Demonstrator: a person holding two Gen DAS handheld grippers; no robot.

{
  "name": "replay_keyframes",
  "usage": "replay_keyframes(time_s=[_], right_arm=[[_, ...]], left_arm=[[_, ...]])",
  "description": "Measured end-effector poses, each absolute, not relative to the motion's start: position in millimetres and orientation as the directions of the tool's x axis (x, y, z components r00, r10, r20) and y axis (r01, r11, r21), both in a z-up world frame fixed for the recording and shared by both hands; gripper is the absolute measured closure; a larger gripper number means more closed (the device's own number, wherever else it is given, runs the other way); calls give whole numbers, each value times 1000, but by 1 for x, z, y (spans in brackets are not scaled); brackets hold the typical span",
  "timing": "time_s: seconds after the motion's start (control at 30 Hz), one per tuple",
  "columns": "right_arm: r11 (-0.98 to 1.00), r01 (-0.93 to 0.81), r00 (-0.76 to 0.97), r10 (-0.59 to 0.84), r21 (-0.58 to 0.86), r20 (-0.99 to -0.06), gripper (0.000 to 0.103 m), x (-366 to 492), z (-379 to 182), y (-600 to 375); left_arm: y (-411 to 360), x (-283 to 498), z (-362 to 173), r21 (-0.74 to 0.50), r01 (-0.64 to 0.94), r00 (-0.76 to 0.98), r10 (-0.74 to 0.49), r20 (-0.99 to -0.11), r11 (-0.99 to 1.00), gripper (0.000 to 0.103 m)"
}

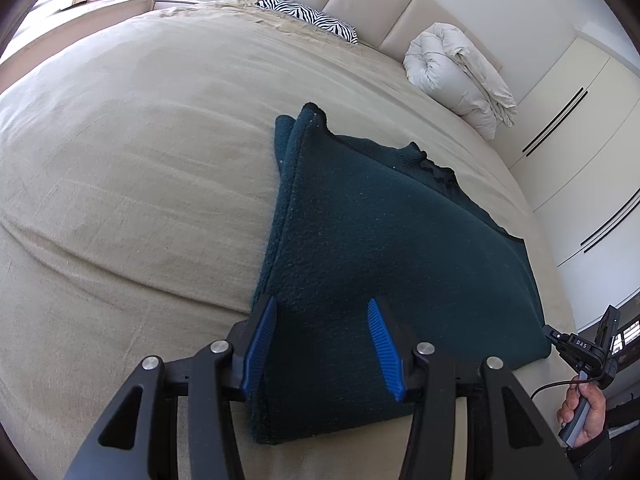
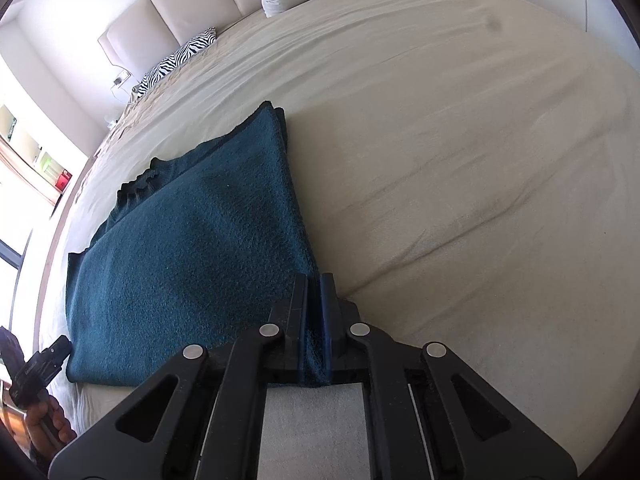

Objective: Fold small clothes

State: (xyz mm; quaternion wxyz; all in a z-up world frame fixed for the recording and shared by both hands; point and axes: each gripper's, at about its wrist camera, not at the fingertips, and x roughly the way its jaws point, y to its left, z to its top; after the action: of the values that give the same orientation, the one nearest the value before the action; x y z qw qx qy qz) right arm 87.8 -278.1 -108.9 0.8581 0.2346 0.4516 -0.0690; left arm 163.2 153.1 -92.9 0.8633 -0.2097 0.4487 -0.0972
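My left gripper (image 1: 322,344) is spread wide over the near left corner of the dark teal sweater (image 1: 380,248); my right gripper (image 2: 314,320) is clamped on its near right corner. The sweater lies folded on the beige bed (image 1: 140,160). Thick, soft knit, looks light and floppy, likely grippy; I'd take hold at the corners.

your left gripper (image 1: 322,344) black linkage arms, silver round screws, ribbed blue pads (image 1: 262,344), your right hand (image 1: 582,416) bare skin, dark sleeve, black cable
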Motion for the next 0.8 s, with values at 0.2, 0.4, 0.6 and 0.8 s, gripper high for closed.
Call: replay_keyframes(time_s=[0.2, 0.4, 0.6, 0.8], right_arm=[[889, 322, 582, 86, 326, -809, 97, 89, -112, -276], [862, 380, 655, 5, 335, -755, 77, 80, -83, -289], [808, 160, 718, 299, 567, -629, 77, 127, -58, -255], [661, 27, 572, 605, 750, -554, 77, 236, -98, -162]], left_arm=[[153, 163, -91, -445, -27, 577, -349, -738, 895, 52], [144, 167, -64, -436, 10, 625, -346, -700, 900, 45], [106, 218, -50, -407, 94, 637, -369, -677, 909, 45], [69, 285, -63, -325, 124, 631, -327, -703, 938, 45]])
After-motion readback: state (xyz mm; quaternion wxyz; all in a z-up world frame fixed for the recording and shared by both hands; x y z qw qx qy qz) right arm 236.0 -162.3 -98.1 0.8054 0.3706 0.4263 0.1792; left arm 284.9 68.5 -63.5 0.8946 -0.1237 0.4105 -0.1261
